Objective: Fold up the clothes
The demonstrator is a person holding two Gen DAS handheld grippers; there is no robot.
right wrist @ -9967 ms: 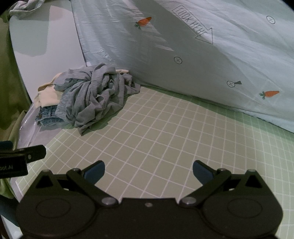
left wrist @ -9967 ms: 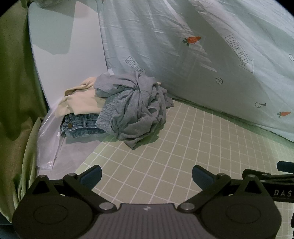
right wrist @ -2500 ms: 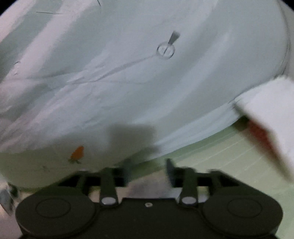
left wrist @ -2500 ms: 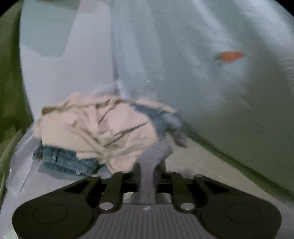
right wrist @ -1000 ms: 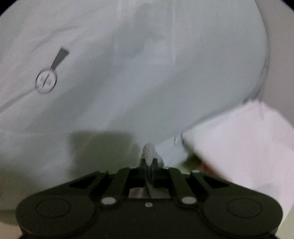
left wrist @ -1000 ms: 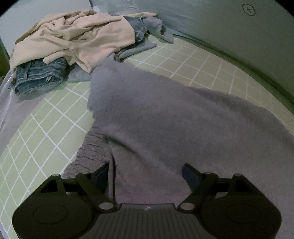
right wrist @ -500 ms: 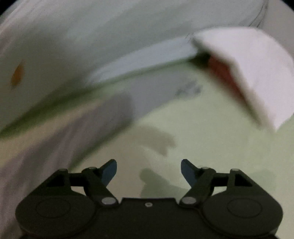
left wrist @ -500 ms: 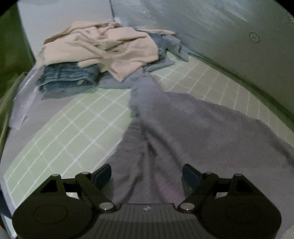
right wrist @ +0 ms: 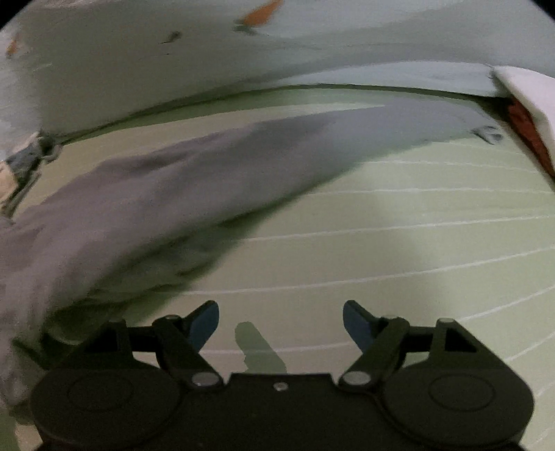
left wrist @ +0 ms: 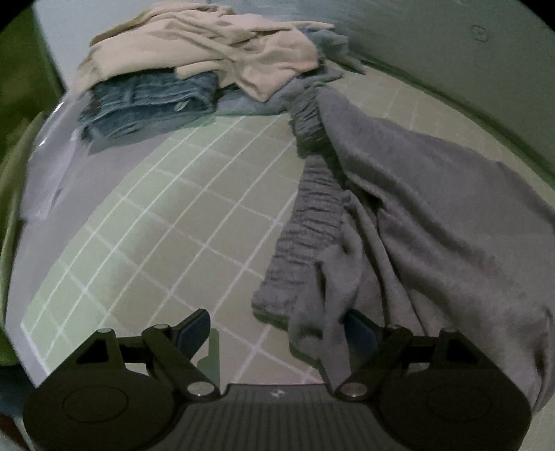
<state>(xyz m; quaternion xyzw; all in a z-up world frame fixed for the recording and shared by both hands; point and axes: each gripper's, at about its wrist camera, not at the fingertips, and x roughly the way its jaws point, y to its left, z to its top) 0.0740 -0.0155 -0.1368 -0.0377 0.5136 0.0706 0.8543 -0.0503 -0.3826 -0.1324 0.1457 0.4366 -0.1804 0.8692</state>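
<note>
- Covering the worktop (left wrist: 145, 222) is a pale green mat ruled with a white grid; in the left wrist view the grid runs out ahead of the left tongs (left wrist: 277, 333) and to their left, where a bare grey margin and a clear plastic sheet (left wrist: 48, 173) edge the mat.
- Beyond the mat a pale blue-grey curtain (right wrist: 138, 69) hangs as a backdrop, printed with small orange carrots (right wrist: 258, 15); any lettering on it is too blurred to read.
- Green fabric (left wrist: 20, 97) fills the far left of the left wrist view.
- The grey garment (left wrist: 433, 208), with a gathered elastic band, lies spread on the mat ahead and to the right of the left tongs; a fold of it drapes over their right finger, and the rest trails away to the pile behind.
- That pile sits far ahead and to the left: folded blue jeans (left wrist: 149, 100) under a crumpled beige garment (left wrist: 222, 45).
- The left tongs stand wide, pads not pressing on the cloth.
- The right tongs (right wrist: 281, 324) also stand wide over bare mat, nothing between them; the grey garment stretches away to their left.
- A white cloth with a red patch under it (right wrist: 527, 104) lies far right of the right tongs.
</note>
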